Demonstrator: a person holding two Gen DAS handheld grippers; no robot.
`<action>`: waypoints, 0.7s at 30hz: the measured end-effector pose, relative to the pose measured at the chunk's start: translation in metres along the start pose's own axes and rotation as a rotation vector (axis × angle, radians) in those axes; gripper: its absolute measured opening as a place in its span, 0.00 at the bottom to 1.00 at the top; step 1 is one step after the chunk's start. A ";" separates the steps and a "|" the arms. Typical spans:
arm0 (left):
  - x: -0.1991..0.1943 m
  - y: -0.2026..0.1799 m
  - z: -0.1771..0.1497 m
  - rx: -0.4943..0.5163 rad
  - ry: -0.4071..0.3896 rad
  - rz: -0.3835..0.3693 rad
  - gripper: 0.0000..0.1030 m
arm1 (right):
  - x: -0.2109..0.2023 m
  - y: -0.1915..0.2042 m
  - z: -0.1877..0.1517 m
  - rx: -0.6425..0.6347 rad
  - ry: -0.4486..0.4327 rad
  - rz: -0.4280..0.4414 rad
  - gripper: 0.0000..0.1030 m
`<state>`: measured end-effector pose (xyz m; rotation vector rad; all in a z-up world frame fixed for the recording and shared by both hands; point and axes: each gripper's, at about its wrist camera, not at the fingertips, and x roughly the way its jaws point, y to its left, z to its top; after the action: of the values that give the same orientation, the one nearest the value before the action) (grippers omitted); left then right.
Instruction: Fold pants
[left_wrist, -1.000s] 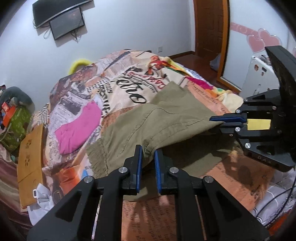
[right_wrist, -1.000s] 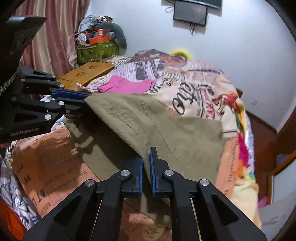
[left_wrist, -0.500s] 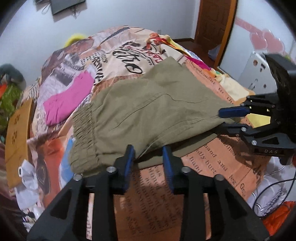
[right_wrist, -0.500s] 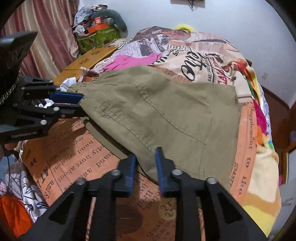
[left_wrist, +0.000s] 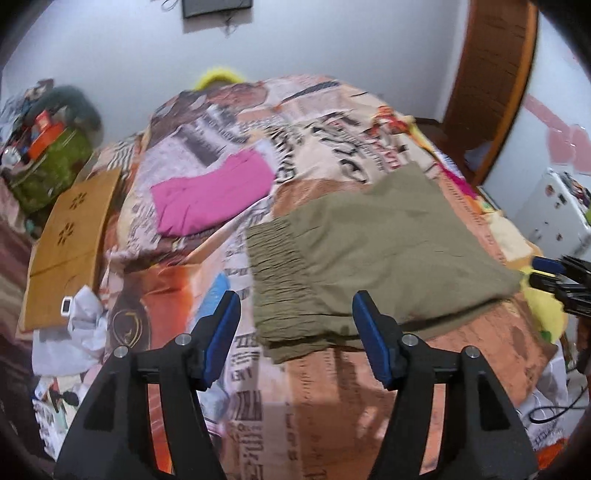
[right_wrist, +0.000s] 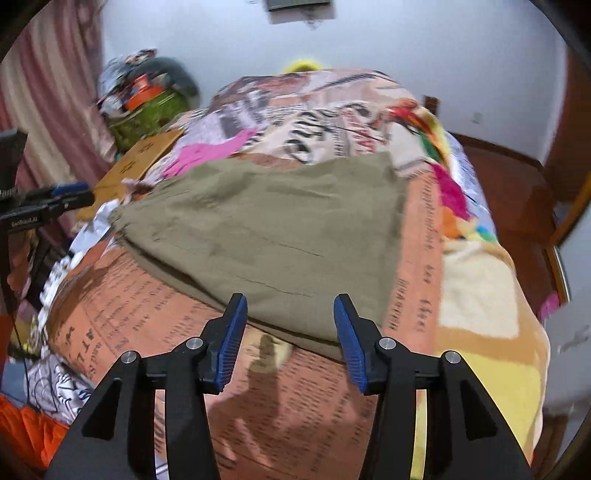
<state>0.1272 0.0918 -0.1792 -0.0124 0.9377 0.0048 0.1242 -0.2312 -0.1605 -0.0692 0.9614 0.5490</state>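
Note:
The olive-green pants lie folded flat on the printed bedspread, elastic waistband toward the left. They also show in the right wrist view. My left gripper is open and empty, just in front of the waistband's near edge. My right gripper is open and empty, just in front of the pants' near folded edge. The right gripper also shows at the right edge of the left wrist view, and the left gripper at the left edge of the right wrist view.
A folded pink garment lies on the bed behind the pants. A brown cardboard piece and white paper lie at the bed's left side. A green bag stands beside the wall. A wooden door is at the right.
Both grippers let go of the pants' edge, opened wide and pulled back. The lifted layer dropped flat onto the rest of the pants.

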 end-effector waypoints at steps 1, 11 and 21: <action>0.007 0.004 -0.001 -0.009 0.016 0.007 0.61 | 0.001 -0.007 -0.002 0.031 0.004 -0.012 0.47; 0.054 0.013 -0.015 -0.086 0.139 -0.015 0.69 | 0.023 -0.033 -0.017 0.180 0.064 0.021 0.47; 0.058 0.002 -0.018 -0.071 0.127 -0.036 0.55 | 0.028 -0.026 -0.025 0.142 0.043 0.018 0.15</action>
<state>0.1471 0.0935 -0.2372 -0.0959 1.0641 0.0036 0.1301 -0.2490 -0.2024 0.0548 1.0415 0.4963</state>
